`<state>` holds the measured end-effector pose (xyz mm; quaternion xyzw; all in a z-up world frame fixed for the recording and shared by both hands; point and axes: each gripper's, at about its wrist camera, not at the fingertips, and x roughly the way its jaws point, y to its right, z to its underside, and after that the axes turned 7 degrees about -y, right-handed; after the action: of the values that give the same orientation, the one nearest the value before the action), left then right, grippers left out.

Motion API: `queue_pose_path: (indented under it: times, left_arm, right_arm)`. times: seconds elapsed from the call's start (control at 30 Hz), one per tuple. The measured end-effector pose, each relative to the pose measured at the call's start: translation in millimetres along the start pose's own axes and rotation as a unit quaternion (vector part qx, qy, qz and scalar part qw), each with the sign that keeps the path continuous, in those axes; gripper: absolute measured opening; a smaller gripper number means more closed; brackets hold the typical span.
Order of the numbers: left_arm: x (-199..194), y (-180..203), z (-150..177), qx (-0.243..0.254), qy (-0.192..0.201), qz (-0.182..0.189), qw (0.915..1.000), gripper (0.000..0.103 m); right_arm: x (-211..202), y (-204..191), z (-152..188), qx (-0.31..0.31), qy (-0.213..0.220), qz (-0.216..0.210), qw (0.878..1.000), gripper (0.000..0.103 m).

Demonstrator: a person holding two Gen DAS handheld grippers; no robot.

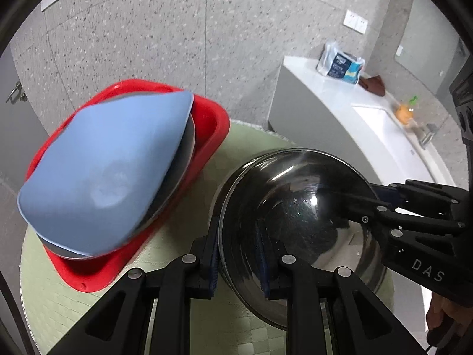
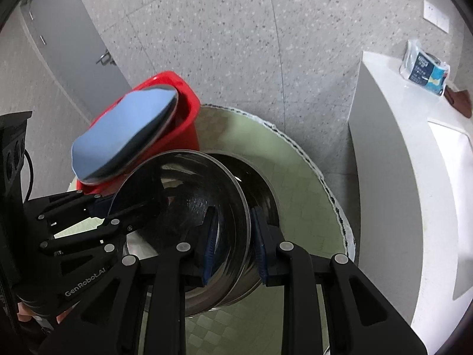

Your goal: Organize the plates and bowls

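The steel bowl (image 1: 298, 224) sits low in the frame, above the green worktop (image 1: 183, 316), its rim pinched by both the left tool (image 1: 239, 263) and right tool (image 2: 232, 242). It seems to be mid-carry; next it needs lowering into the red basin (image 1: 212, 124), upper left.

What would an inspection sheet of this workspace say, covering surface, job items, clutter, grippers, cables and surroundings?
Surface: round table with a pale green checked cloth.
Job's things: steel bowl held at its rim; blue plate on a steel dish, tilted in the red basin.
Clutter: nothing seen on the table.
Grippers: left gripper shut on the steel bowl's rim; right gripper shut on the opposite rim.
Cables: one black cable at the left gripper's body.
Surroundings: white counter with a sink, a wrapped pack, brown cloth, orange bottle; speckled grey floor.
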<state>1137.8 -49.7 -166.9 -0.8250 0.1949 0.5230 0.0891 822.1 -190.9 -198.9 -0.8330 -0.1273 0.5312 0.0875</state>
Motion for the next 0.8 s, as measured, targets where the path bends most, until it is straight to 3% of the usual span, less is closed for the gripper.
queue_pose_path:
  times: [0.27, 0.53, 0.67, 0.8]
  left_arm:
    - [21, 6, -16, 0.011, -0.005, -0.012, 0.9999, 0.022]
    - [25, 5, -5, 0.019, -0.001, -0.015, 0.9997, 0.029]
    - [25, 6, -1, 0.028, 0.001, -0.013, 0.9995, 0.040]
    - [26, 5, 4, 0.031, 0.005, -0.015, 0.9994, 0.041]
  right_arm:
    - [8, 7, 0, -0.006, -0.007, 0.014, 1.000, 0.023]
    - [10, 6, -1, -0.011, -0.006, 0.024, 1.000, 0.026]
    - [10, 5, 0, -0.012, -0.004, 0.025, 1.000, 0.026]
    - [10, 6, 1, -0.009, -0.004, 0.027, 1.000, 0.024]
